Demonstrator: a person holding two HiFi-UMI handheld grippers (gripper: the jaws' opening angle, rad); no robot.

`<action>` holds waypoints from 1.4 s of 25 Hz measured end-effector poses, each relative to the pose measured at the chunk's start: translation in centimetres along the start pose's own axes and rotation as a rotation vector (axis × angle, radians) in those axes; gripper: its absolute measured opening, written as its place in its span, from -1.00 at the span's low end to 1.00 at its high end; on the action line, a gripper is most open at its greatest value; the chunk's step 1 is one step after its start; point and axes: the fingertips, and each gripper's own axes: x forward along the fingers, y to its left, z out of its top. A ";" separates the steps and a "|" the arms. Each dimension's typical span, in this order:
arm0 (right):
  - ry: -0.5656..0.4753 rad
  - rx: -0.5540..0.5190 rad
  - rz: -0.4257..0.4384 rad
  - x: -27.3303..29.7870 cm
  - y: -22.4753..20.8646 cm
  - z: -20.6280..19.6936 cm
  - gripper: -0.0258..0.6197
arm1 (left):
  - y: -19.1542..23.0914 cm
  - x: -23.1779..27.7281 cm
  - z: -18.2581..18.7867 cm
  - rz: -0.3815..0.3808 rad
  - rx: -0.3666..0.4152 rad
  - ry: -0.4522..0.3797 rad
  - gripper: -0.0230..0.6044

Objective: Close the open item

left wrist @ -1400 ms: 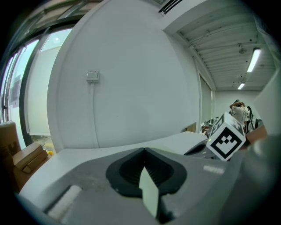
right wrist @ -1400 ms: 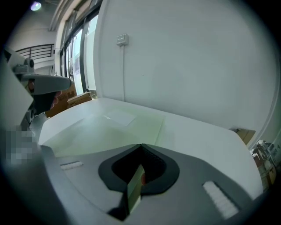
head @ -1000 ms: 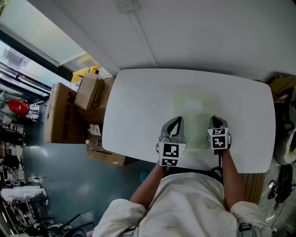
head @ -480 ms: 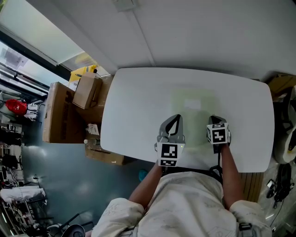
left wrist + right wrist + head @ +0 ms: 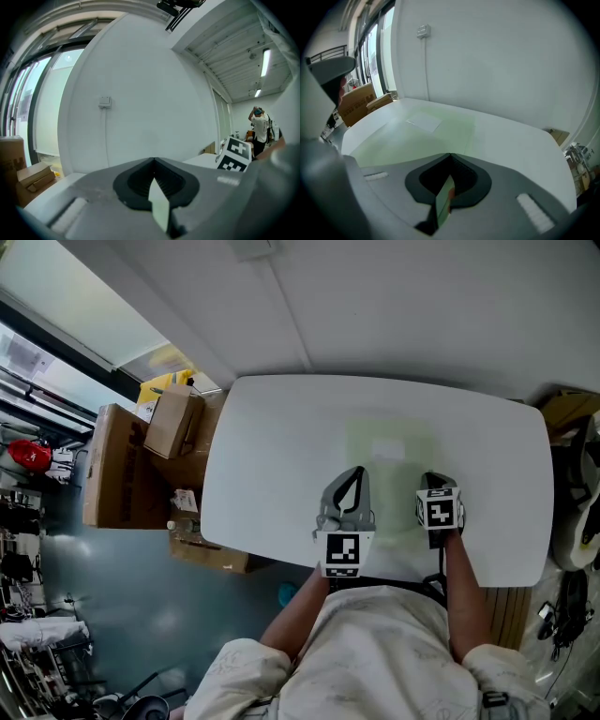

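A white tabletop point(image 5: 272, 456) with rounded corners fills the middle of the head view, set against a plain white wall that carries one small switch box point(image 5: 423, 31). To its left, on the grey floor, stand three cardboard boxes: a tall one point(image 5: 117, 470), a smaller one point(image 5: 173, 423) resting against it, and a low one point(image 5: 211, 554) partly under the tabletop's edge.

The only thing on the tabletop is one pale green, see-through flat sleeve point(image 5: 389, 479), lying right of centre with one white label point(image 5: 388, 450) near its far end. Whether it is open cannot be read.

Two tools sit over its near half, the left tool point(image 5: 353, 472) at its left edge and the right tool point(image 5: 431, 479) at its right edge. Each has its jaws pressed together with nothing between them. Nothing blocks the sleeve. Far off in the left gripper view, one person point(image 5: 259, 129) stands.
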 end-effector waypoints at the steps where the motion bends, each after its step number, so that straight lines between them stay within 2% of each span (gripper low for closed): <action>1: -0.003 0.004 -0.003 0.0 0.0 0.0 -0.91 | 0.0 0.0 0.0 0.000 0.002 0.001 -0.93; 8: -0.029 -0.006 -0.017 0.0 0.1 0.3 -0.91 | -0.1 0.1 0.3 -0.009 0.003 -0.005 -0.93; 35: -0.071 -0.013 0.018 -2.4 0.1 0.4 -0.92 | -2.2 0.5 0.7 -0.040 -0.002 -0.013 -0.93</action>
